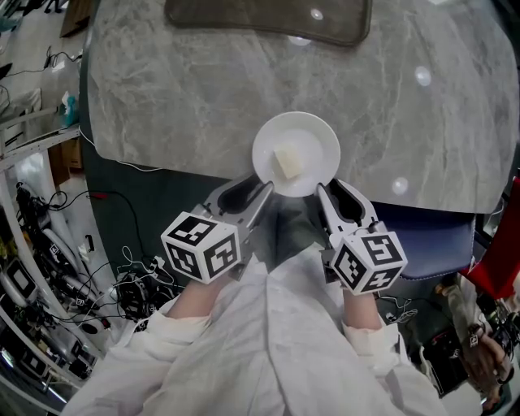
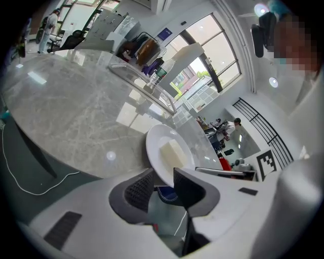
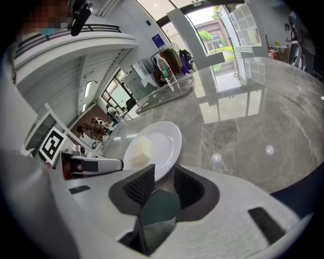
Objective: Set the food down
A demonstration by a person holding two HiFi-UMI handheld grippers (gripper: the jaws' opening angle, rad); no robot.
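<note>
— Grey marble table (image 1: pixel 162 89) fills most of the head view, with a dark mat (image 1: pixel 268 20) at its far side. Where is the food?
— On a white plate (image 1: pixel 321 134) at the table's near edge. The food (image 1: pixel 287 162) is a pale block lying near the plate's middle.
— Is the plate down on the marble?
— I cannot tell. Its near rim reaches out past the table edge, toward the person's white sleeves (image 1: pixel 244 349).
— What is the left gripper (image 1: pixel 262 195) doing?
— Its jaws are narrowed onto the near rim from the left. In the left gripper view the plate (image 2: pixel 154 146) runs edge-on between the two pads of the left gripper (image 2: pixel 163 179), with the food (image 2: pixel 171 154) just beyond them.
— And the right gripper (image 1: pixel 323 195)?
— It does the same from the right. In its own view the right gripper (image 3: pixel 163 177) pinches the rim of the plate (image 3: pixel 164 141), and the food (image 3: pixel 140 150) sits to the left of the jaws.
— Anything else nearby?
— Tangled cables (image 1: pixel 122 284) on the floor at the left.
</note>
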